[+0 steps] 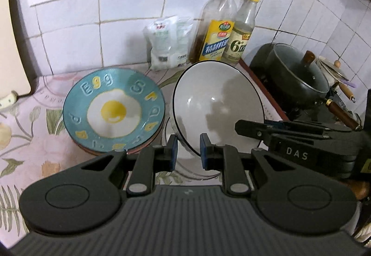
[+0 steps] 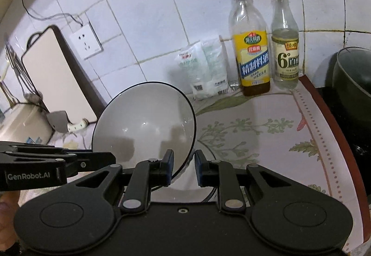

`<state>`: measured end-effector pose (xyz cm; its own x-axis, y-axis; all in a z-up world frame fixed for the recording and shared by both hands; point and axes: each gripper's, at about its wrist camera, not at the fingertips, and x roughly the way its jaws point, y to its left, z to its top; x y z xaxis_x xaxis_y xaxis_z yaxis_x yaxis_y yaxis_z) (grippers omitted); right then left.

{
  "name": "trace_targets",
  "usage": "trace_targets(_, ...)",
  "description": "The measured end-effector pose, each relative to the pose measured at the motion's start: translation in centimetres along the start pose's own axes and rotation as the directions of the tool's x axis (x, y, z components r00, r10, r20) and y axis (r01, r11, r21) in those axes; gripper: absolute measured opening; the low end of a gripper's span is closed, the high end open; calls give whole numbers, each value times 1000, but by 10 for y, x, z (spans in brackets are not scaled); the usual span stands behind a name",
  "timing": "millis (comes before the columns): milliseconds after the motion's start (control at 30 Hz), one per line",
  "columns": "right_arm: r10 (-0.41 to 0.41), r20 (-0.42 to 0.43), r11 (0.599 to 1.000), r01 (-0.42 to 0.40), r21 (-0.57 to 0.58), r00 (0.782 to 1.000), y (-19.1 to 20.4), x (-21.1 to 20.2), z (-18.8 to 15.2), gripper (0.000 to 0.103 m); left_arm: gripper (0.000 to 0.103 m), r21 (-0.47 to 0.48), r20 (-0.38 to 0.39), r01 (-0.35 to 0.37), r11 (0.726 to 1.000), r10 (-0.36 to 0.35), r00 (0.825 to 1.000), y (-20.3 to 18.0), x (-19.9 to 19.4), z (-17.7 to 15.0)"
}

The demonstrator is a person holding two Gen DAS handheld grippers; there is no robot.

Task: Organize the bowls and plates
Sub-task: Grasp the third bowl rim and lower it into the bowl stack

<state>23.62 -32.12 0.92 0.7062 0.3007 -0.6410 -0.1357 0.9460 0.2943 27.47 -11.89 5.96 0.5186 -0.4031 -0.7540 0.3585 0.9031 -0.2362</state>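
Egg plate (image 1: 113,109) is seen at left atop a stack of approx. 2-3 plates; rest of stack hidden. White bowl (image 1: 218,105) is held tilted off the floral cloth (image 1: 27,130), unplaced. L gripper (image 1: 188,150) gapes, rim between pads, contact unclear. R gripper (image 2: 184,169): likewise, grip not confirmable. A dish beneath is obscured.

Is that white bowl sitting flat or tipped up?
Tipped up: the white black-rimmed bowl faces the cameras, its lower rim between the right hand-held gripper's jaws.
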Motion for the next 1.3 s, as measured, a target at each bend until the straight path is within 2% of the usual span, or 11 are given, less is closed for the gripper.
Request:
trace_targets(200,-35,-28,999,35,-10,999,3,13,-7,24,18,-25,-46,17,1000,-18,999,12,15,-6)
trace_targets(400,-101,-15,993,100,-61,995,9,21,-12,24,18,-29,-87,39,999,-41,995,15,32,-5)
trace_targets(700,-116,-24,990,114,-78,993,9,32,-22,24,18,-4,-103,17,1000,-17,995,12,41,-9)
trace_targets(1100,-189,11,964,188,-186,982,17,37,-29,24,18,-35,-150,38,999,-43,988,14,51,-10)
trace_targets(1300,-197,26,954,198,-224,980,17,38,-32,26,21,-52,-166,55,997,-63,984,16,53,-8)
